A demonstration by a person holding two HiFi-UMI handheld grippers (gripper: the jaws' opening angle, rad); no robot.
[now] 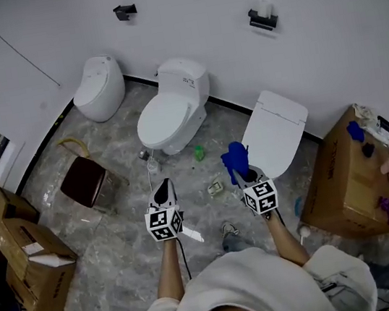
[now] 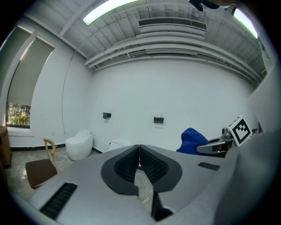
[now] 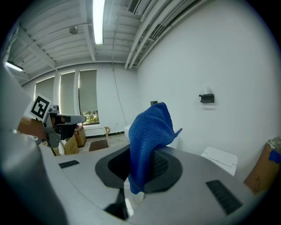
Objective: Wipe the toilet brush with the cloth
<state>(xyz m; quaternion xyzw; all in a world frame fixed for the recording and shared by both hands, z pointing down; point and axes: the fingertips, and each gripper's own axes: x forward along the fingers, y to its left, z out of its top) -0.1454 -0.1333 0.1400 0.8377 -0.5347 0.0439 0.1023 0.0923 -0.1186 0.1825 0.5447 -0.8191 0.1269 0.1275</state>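
Observation:
My right gripper (image 1: 243, 174) is shut on a blue cloth (image 1: 235, 158), which stands up out of its jaws and flops over them (image 3: 149, 132). My left gripper (image 1: 163, 190) is beside it at the same height, jaws closed tip to tip (image 2: 139, 148), and I see nothing between them. From the left gripper view the cloth (image 2: 192, 139) shows to the right. A small pale object (image 1: 150, 164) stands on the floor by the middle toilet's base, just ahead of the left gripper. I cannot tell whether it is the toilet brush.
Three white toilets line the wall: a round one (image 1: 99, 85), a middle one (image 1: 170, 112), and one with its lid up (image 1: 275, 131). A brown chair (image 1: 83, 180) stands at left with cardboard boxes (image 1: 28, 258); another box (image 1: 346, 180) is at right. Small litter and a green bottle (image 1: 198, 153) lie on the floor.

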